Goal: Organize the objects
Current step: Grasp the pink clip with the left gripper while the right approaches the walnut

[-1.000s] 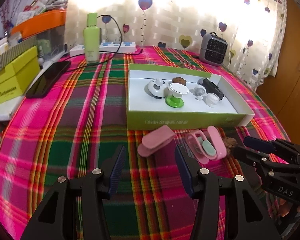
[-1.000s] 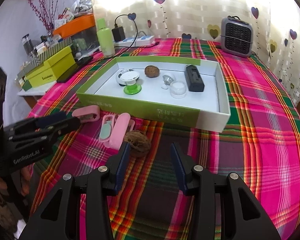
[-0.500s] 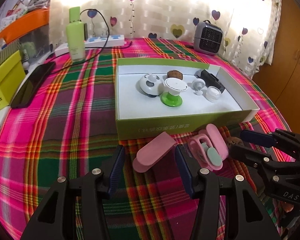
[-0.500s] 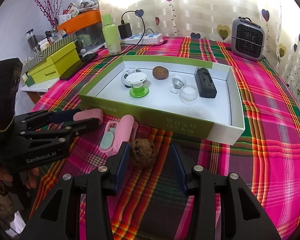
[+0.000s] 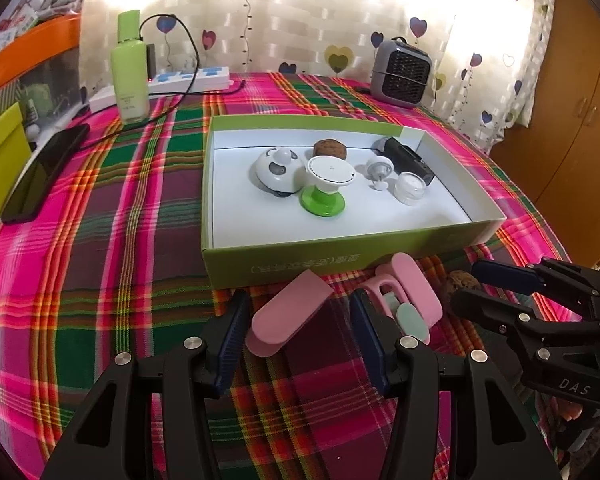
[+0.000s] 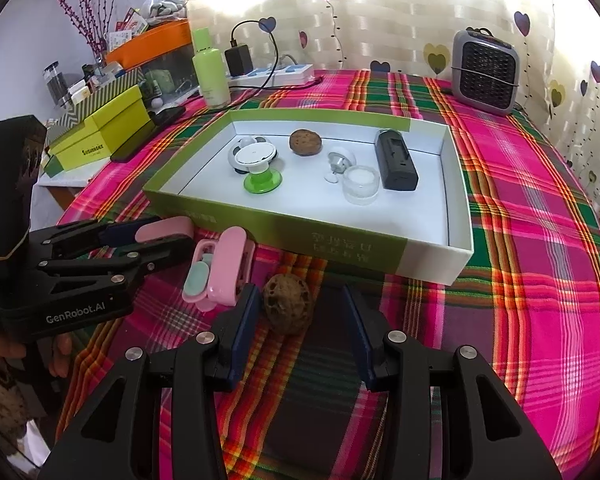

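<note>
We see our left tool [image 5: 296,334] open, its fingers flanking a flat pink plastic clip [image 5: 286,320] just in front of the shallow green cardboard box [image 5: 340,260] on the plaid-covered desk [image 5: 120,240]. Our right tool [image 6: 300,328] is open around a brown wrinkled walnut [image 6: 288,304], seemingly not touching it. A pink folding case [image 6: 220,276] lies between both things.

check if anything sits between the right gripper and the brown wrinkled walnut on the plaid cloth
Nothing visible does: the brown wrinkled walnut lies in the right gripper's open jaws, untouched. The pink clip case sits just beside the left finger.
</note>
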Available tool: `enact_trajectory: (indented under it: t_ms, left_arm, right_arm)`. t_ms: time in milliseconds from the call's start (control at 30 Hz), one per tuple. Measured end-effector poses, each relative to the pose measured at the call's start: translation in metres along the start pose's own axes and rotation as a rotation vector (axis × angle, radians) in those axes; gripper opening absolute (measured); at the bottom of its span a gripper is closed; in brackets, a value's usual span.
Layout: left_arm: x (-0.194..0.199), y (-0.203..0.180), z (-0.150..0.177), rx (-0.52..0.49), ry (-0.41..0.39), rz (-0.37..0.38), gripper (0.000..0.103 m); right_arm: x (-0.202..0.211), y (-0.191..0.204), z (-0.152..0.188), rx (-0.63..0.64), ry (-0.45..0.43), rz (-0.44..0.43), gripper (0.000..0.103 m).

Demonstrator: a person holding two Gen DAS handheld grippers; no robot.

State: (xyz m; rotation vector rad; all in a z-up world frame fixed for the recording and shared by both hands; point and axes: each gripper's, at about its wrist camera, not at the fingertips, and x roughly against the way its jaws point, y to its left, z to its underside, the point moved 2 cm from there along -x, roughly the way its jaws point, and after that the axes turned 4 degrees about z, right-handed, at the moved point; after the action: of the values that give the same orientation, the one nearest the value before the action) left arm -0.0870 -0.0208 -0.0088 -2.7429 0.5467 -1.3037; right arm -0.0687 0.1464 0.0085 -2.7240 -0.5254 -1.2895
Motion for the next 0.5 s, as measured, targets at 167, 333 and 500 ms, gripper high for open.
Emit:
enact_trajectory:
  t_ms: [167,333,500]
  left_arm:
    - [0.0000,0.0023,-0.0014,0.011,-0.003,0.006,0.037]
    - [-0.0016,0.0045,-0.0027,0.025,-0.004,0.012,0.029]
    - [-0.0018,0.0047,-0.0022,0.028,-0.002,0.000,0.025]
  right_arm:
    - [-0.0059,0.0030,0.0019,0.012,0.019,-0.014,0.043]
    - [-0.0076,0.0038,0.0020,0.019,0.021,-0.007,0.043]
    - [-0.0074,0.0036,0.0024,0.020,0.019,-0.005,0.043]
